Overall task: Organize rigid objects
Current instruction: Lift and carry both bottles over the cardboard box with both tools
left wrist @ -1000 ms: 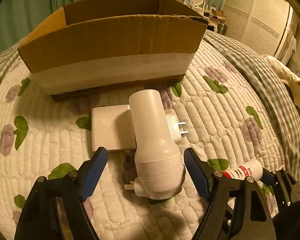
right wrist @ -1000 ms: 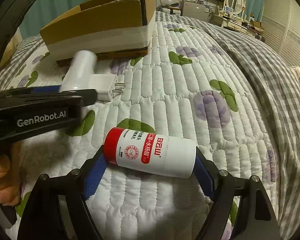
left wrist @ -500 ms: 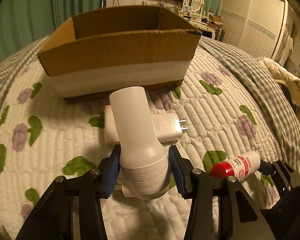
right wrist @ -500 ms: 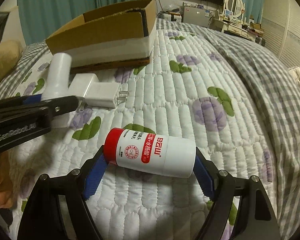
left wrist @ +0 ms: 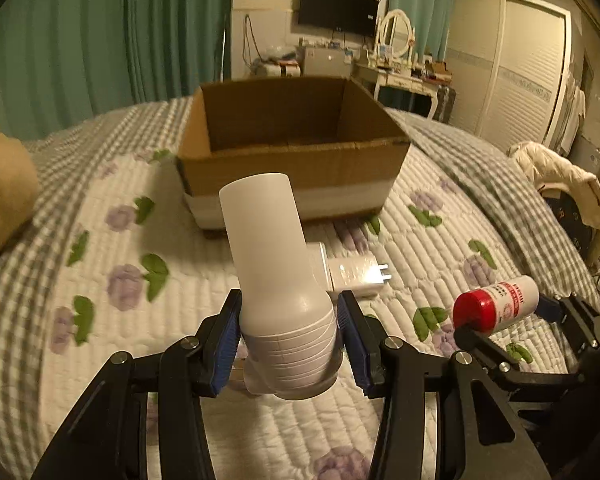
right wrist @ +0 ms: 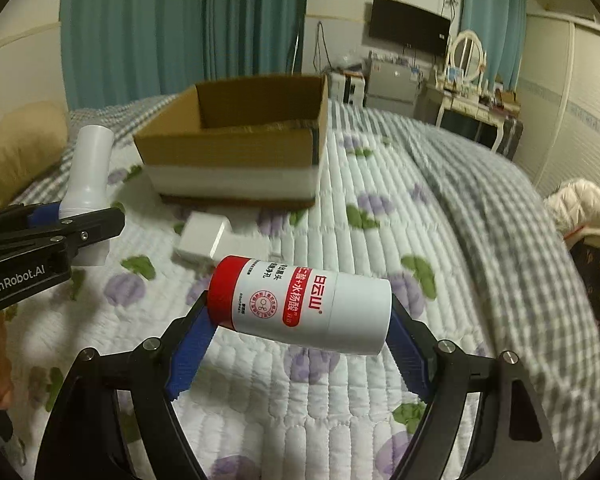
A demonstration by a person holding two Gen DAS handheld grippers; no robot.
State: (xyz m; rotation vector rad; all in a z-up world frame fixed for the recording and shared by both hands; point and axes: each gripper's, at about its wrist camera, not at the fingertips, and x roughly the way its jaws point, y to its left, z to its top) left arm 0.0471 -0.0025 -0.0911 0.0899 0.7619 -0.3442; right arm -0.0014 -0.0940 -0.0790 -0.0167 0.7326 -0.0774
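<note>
My left gripper (left wrist: 289,340) is shut on a white plastic nozzle-shaped piece (left wrist: 274,264), held above the quilt with its narrow end pointing at the open cardboard box (left wrist: 296,142). My right gripper (right wrist: 300,328) is shut on a white bottle with a red cap (right wrist: 302,304), gripped end to end and lifted off the bed. That bottle (left wrist: 496,304) also shows at the right of the left wrist view. A white plug adapter (left wrist: 356,276) lies on the quilt in front of the box, seen as the adapter (right wrist: 208,240) in the right wrist view.
The box (right wrist: 240,140) sits on a floral quilted bedspread (left wrist: 120,280) over a checked blanket (right wrist: 500,220). A tan pillow (left wrist: 4,192) lies at the left. A dressing table with mirror (left wrist: 400,60) and a wardrobe (left wrist: 512,80) stand beyond the bed.
The left gripper closed on the white nozzle piece and lifted it. Both grippers rose off the quilt with their objects and tilted up toward the box.
</note>
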